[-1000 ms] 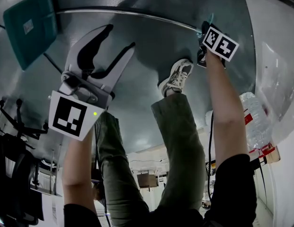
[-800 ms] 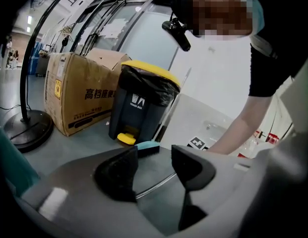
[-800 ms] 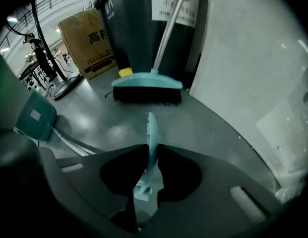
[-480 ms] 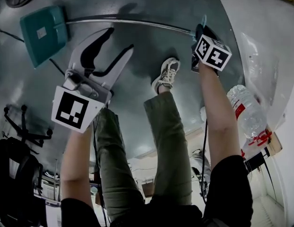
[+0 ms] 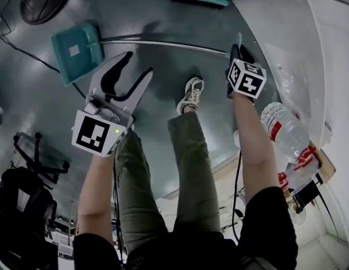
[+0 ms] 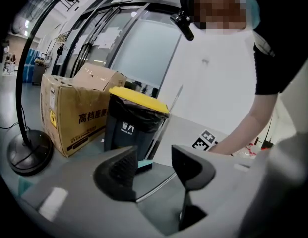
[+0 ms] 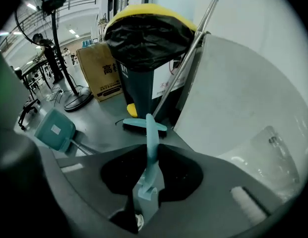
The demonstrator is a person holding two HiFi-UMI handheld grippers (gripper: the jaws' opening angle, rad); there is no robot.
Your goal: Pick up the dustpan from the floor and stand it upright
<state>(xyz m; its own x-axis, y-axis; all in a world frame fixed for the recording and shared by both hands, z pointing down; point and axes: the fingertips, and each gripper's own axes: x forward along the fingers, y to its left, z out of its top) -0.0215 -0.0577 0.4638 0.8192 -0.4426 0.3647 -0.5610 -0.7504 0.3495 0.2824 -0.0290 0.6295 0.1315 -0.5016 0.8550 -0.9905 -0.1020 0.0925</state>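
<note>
Grey floor (image 5: 163, 27), glossy, fills most of the head view. A white panel (image 5: 309, 49) runs along its right side.

Person stands over it: two legs in olive trousers (image 5: 188, 167), one light shoe (image 5: 190, 94) planted forward.

Trash bin (image 7: 144, 38) with a yellow lid and black liner stands at the panel's end. A printed cardboard box (image 7: 101, 71) sits just beside it, and a fan stand (image 7: 74, 100) is further left. A broom (image 7: 144, 125) leans on the bin, its teal head on the floor.

Dustpan (image 5: 78, 52): the teal pan is low at the floor, well out to the left. I cannot tell whether it touches. Its long metal handle (image 5: 163, 43) runs rightward across the floor to a teal grip end.

Right gripper (image 7: 150, 155): jaws closed on that teal grip, which stands up between the pads. Marker cube on top in the head view.

Left gripper (image 5: 137, 66): jaws apart, nothing between them. It hovers near the pan, just this side of the handle and clear of it.

Clear water bottle (image 5: 284, 131) with a red label lies at the right, by the person's right arm.
</note>
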